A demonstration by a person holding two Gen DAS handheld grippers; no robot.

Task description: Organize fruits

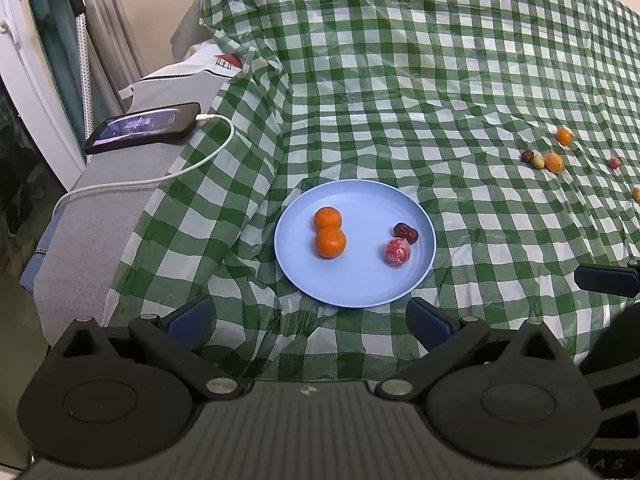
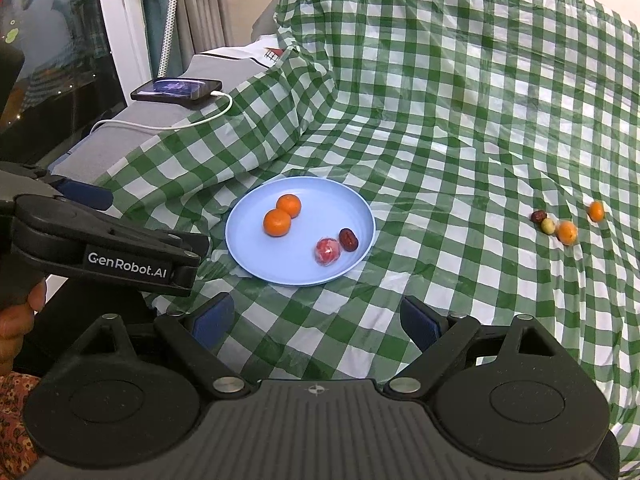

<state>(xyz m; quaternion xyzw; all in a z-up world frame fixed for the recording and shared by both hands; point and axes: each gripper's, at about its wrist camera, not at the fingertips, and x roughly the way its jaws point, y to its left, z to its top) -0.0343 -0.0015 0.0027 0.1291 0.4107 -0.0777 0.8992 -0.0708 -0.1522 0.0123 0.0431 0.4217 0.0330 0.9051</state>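
Phone [image 1: 142, 128]: far left on a grey ledge [image 1: 92, 216], screen lit, white cable [image 1: 188, 164] plugged into its right end and trailing down the ledge.
Left gripper [image 1: 308, 320]: released, blue pads spread wide with nothing between them; it hangs just short of the plate's near rim. In the right wrist view it shows from the side [image 2: 100, 216], left of the plate, a hand [image 2: 20, 320] on its grip.
Cloth [image 1: 440, 80]: green and white check, wrinkled, draped over the whole surface and rising at the back.
Plate [image 1: 360, 292]: light blue, round, flat on the cloth, centre of both views.
Oranges on plate: two, touching each other, on the plate's left half; far one [image 1: 327, 218], near one [image 1: 330, 242].
Wrapped fruit [image 1: 397, 253]: pinkish-red, in clear film, on the plate's right half.
Date [image 1: 406, 233]: dark red, wrinkled, touching the wrapped fruit at its far side (kind is my best reading).
Right gripper [image 2: 316, 326]: also released, pads wide apart and empty, above bare cloth near the plate's near rim.
Loose cluster: well right of the plate, a dark date [image 2: 539, 216], a yellow-green fruit [image 2: 548, 225] and an orange [image 2: 567, 232] in a touching row.
Lone orange [image 2: 596, 211]: just right of that row, apart from it.
Far right, left wrist view only: a small red fruit [image 1: 614, 163] and a yellowish one [image 1: 636, 193] at the frame's edge, too small to name.
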